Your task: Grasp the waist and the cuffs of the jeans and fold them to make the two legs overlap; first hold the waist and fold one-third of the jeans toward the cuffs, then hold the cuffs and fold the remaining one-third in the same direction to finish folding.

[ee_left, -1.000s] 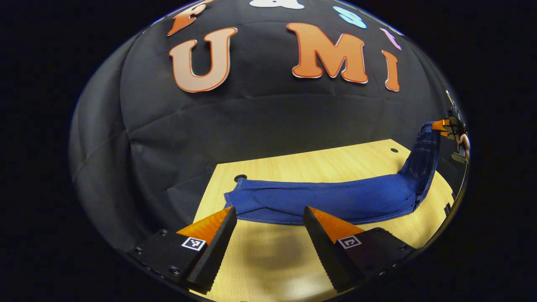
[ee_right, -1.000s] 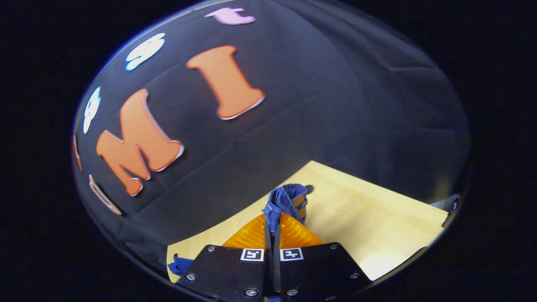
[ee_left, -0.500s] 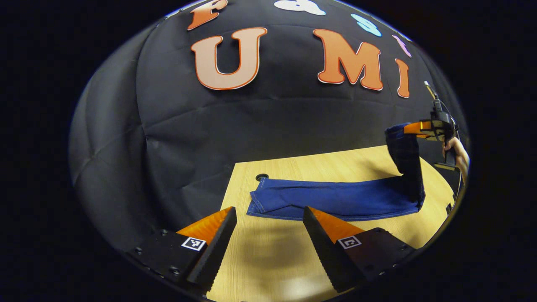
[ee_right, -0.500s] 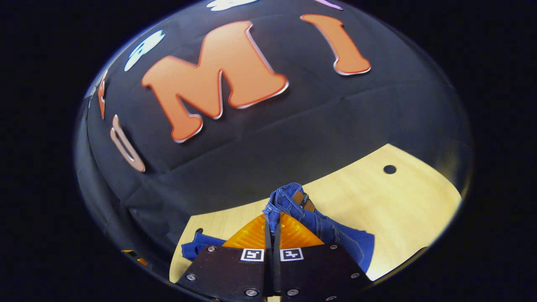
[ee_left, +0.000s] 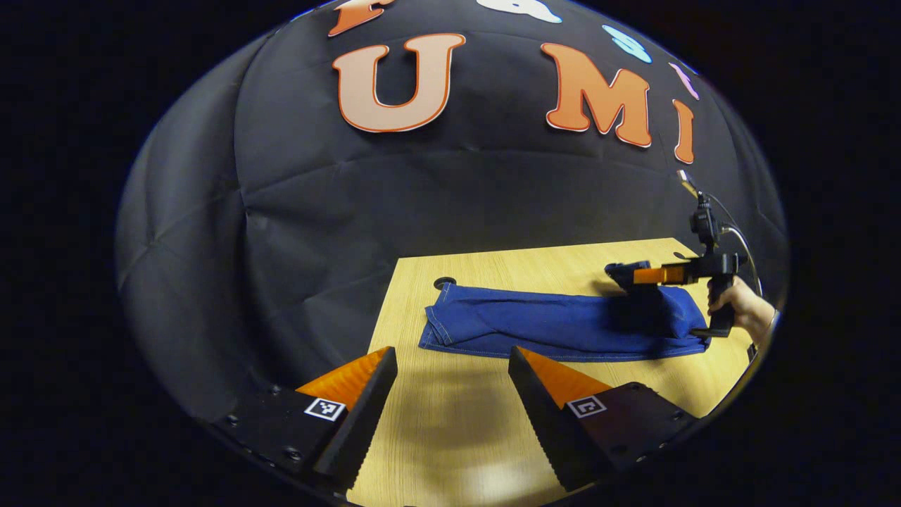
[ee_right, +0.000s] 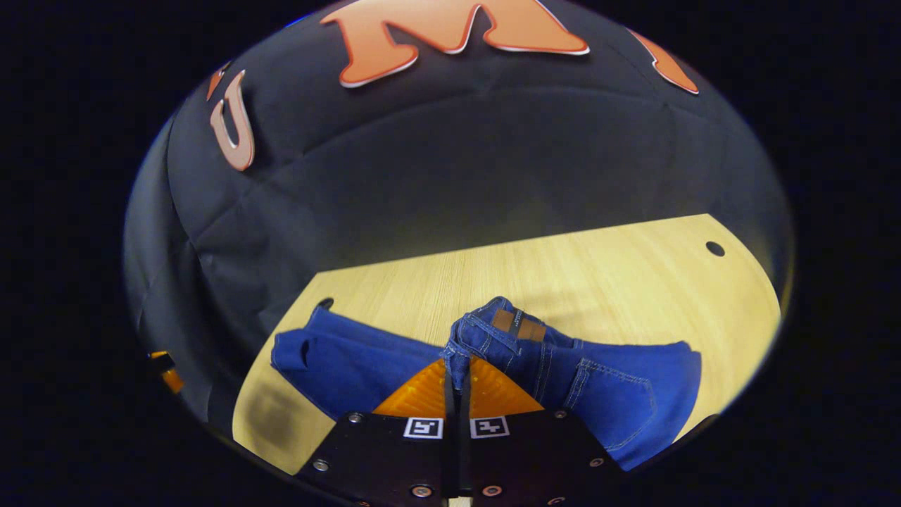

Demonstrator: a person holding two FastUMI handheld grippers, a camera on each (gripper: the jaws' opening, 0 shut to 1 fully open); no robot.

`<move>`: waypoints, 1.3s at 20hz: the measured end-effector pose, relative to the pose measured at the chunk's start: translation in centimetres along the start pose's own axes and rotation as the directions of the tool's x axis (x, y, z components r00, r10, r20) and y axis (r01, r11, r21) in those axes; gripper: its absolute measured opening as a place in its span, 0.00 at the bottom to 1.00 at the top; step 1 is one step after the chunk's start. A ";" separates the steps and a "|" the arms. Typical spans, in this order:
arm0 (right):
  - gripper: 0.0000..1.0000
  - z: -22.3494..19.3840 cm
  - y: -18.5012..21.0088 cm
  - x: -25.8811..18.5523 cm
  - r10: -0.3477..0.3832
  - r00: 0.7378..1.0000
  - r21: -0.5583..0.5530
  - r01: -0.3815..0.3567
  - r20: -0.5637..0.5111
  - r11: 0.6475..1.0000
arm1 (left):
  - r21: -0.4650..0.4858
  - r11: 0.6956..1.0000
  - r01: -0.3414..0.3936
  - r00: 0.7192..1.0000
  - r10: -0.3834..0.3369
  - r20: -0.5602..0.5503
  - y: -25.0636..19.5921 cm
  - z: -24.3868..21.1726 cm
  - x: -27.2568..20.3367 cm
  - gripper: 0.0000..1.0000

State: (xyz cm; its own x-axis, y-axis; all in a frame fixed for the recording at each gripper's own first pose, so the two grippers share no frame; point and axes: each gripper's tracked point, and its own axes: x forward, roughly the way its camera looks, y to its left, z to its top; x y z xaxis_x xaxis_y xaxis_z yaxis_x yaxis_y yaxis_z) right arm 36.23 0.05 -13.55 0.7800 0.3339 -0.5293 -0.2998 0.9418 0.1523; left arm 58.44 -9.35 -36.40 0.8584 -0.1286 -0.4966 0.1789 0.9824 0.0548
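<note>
the left gripper (ee_left: 450, 394) hangs low over the near edge of the wooden table (ee_left: 450, 436), level and pointing toward the back wall, its two fingers spread wide with bare tabletop between them and nothing held. just beyond its fingertips the jeans (ee_left: 549, 327) lie stretched across the table, cuffs (ee_left: 440, 327) at the left end beside a small round hole (ee_left: 444, 283) in the tabletop. farther right the waist (ee_right: 486, 334) end is lifted and doubled back over the legs. there the right gripper (ee_left: 637, 276) is held level by a hand (ee_left: 735, 310) wrapped around its upright handle, pointing left along the jeans. in the right gripper view its fingers are pressed together, pinching the waist band, with the back pocket (ee_right: 623, 401) spread to the right.
</note>
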 end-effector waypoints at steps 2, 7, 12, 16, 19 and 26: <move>0.00 -2.8 0.7 0.6 0.019 0.998 -0.016 -0.020 -0.052 1.000 | -0.010 1.000 0.002 1.000 -0.003 -0.005 -0.1 -0.5 0.1 0.98; 0.31 -5.0 3.8 1.5 0.119 0.987 0.025 -0.117 -0.110 0.993 | -0.053 0.999 0.011 1.000 -0.012 -0.022 -0.6 -0.9 1.4 0.98; 0.97 -3.9 1.3 -0.5 0.030 0.995 -0.048 -0.034 -0.096 0.998 | -0.170 0.985 0.036 0.999 -0.042 -0.032 -0.1 -0.9 3.5 0.99; 0.97 -1.5 -0.6 -2.7 0.021 0.998 -0.045 -0.023 -0.060 0.999 | -0.362 0.928 0.089 0.993 -0.110 -0.039 1.3 -0.3 7.7 0.98; 0.97 -0.3 -2.4 -3.8 -0.001 0.999 -0.017 0.000 -0.046 1.000 | -0.527 0.841 0.122 0.980 -0.187 -0.072 2.1 -1.5 11.7 0.98; 0.97 0.2 -5.5 -5.7 -0.038 0.999 0.024 0.039 -0.023 0.999 | -0.658 0.753 0.002 0.970 -0.161 -0.180 4.7 -4.2 20.1 0.98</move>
State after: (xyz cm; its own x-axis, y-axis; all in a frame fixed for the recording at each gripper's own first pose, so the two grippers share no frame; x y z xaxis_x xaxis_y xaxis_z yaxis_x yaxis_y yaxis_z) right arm 33.54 -7.00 -11.25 0.7777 0.2968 -0.5542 -0.2560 0.9546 0.1521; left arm 74.51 -6.79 -49.82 0.7174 -0.2582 -0.6470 -0.1800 0.8285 -0.5302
